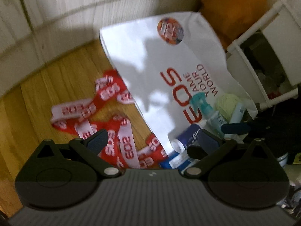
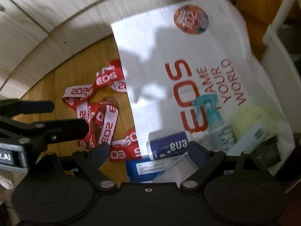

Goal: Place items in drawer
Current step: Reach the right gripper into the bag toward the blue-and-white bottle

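Note:
A red and white EOS lanyard (image 1: 105, 124) lies coiled on the wooden floor; it also shows in the right wrist view (image 2: 99, 120). Beside it lies a white EOS bag (image 1: 165, 71) (image 2: 178, 75). On the bag's near end lie a teal spray bottle (image 2: 216, 124) (image 1: 208, 113), a blue can (image 2: 167, 145) (image 1: 188, 135), a pale green yarn ball (image 2: 250, 120) and a light blue tube (image 2: 248, 141). A blue box (image 2: 143, 169) lies in front. My left gripper (image 1: 152, 143) is open above the lanyard's near end. My right gripper (image 2: 148, 152) is open over the can and box.
A white panelled wall (image 1: 56, 18) runs along the back. A white drawer unit (image 1: 263, 60) stands at the right, with an orange object (image 1: 235, 9) behind the bag. The left gripper's body (image 2: 37, 130) shows at the left of the right wrist view.

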### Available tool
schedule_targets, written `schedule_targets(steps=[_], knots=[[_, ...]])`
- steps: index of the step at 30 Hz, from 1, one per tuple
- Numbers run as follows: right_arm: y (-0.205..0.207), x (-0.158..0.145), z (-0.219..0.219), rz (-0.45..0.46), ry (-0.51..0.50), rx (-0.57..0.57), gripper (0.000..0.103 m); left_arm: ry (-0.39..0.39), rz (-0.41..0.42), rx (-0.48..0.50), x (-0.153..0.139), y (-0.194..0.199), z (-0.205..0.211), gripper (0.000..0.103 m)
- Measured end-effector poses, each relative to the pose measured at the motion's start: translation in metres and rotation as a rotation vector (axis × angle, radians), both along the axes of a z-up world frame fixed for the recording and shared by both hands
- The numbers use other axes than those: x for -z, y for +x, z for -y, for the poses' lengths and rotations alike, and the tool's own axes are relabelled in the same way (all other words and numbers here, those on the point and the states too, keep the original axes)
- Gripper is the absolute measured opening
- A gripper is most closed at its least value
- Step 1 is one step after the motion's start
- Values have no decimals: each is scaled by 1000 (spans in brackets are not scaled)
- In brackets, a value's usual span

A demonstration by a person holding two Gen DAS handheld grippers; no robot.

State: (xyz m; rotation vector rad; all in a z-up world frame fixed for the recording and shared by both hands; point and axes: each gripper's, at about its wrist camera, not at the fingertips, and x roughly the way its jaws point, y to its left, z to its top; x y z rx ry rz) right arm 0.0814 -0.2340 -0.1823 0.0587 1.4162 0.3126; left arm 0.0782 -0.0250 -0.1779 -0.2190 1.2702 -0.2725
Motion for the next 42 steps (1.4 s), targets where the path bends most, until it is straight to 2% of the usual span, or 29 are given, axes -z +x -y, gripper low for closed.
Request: schedule_targets(steps=[10,18,25,26,31,42], knots=[[15,43,6,-82,-89,-2,93,17,-103,-25,36,10,-3,103],[24,78,17,-170,-111,26,93,39,-100,-31,40,11,-1,103],[25,80,8,-107,-101,-11,90,62,-95,-33,39,11,0,103],[25,81,8,-98,-100,-9,88,63,-95,-33,40,11,0,103],[24,84,12,-76,-94,6,87,79,-80,-33,38,9,1,103],[15,76,-1,-7,-138,-86,87,87,-78,-34,38,10,1,103]])
